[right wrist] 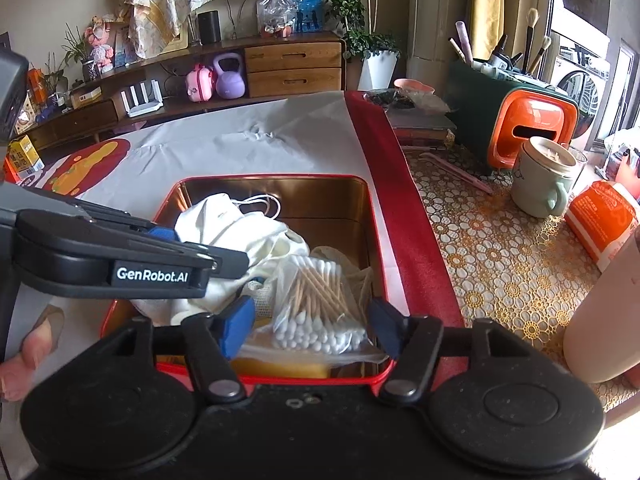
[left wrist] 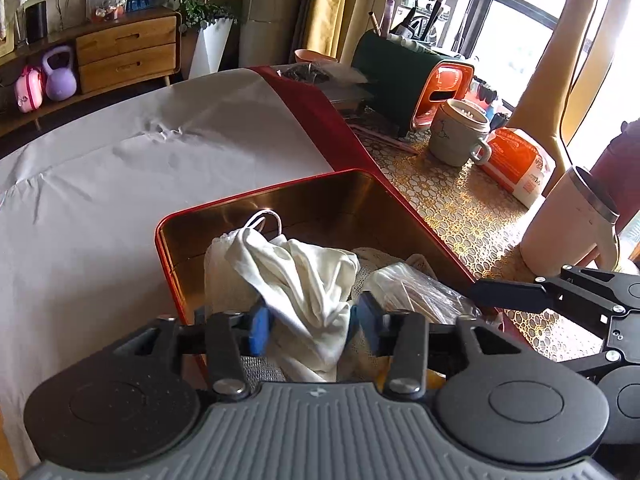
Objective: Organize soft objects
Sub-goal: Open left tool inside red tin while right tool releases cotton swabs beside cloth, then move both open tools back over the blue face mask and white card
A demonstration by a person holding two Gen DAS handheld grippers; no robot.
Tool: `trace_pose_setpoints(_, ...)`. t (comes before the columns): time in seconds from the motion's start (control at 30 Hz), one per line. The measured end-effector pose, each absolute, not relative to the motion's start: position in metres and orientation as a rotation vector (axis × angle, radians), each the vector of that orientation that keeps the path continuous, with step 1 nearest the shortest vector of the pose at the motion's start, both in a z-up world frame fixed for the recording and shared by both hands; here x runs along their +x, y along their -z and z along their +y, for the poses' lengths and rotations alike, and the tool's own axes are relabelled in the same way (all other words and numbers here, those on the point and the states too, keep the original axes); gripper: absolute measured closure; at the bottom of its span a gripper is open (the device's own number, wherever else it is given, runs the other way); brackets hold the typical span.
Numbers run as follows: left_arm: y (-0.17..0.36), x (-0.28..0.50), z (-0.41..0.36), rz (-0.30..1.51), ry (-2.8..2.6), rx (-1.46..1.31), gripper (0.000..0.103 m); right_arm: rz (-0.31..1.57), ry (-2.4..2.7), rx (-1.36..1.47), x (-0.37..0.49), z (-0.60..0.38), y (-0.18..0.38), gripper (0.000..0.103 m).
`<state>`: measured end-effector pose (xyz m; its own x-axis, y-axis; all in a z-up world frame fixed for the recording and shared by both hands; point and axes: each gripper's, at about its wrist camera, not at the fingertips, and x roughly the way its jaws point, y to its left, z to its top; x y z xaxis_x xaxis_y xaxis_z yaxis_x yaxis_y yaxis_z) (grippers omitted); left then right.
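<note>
A red tin (left wrist: 256,196) (right wrist: 272,178) with a gold inside stands on the table and holds soft items. A crumpled white cloth (left wrist: 304,276) (right wrist: 224,220) with a white cord loop lies in its left half. My left gripper (left wrist: 314,324) is open, its blue pads on either side of the cloth's near end. A clear bag of cotton swabs (right wrist: 316,304) (left wrist: 416,284) lies in the right half on a lacy fabric (left wrist: 372,256). My right gripper (right wrist: 312,326) is open, its pads flanking the bag without pressing it. A yellow item (right wrist: 288,368) shows under the bag.
A white sheet (left wrist: 120,168) covers the table left of the tin. To the right, on a gold-patterned mat, stand a pale mug (right wrist: 544,180), an orange packet (left wrist: 516,164), a white jug (left wrist: 568,224) and an orange-and-green box (right wrist: 532,132). A person's fingers (right wrist: 32,344) show at the left.
</note>
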<state>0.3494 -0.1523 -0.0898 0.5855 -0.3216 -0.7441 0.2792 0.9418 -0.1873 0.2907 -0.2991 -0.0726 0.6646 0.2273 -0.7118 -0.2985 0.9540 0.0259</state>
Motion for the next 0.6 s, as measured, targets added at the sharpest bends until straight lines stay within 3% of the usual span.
trace_pose_setpoints(0.07, 0.087, 0.347, -0.151, 0.872, 0.361, -0.064, 0.032, 0.787, -0.303, -0.094, 0.287, -0.299, 0.07, 0.039)
trace_pose_setpoints(0.6, 0.049, 0.299, -0.131, 0.805, 0.342, -0.05, 0.03, 0.723, -0.349, -0.074, 0.248, -0.296, 0.035, 0.022)
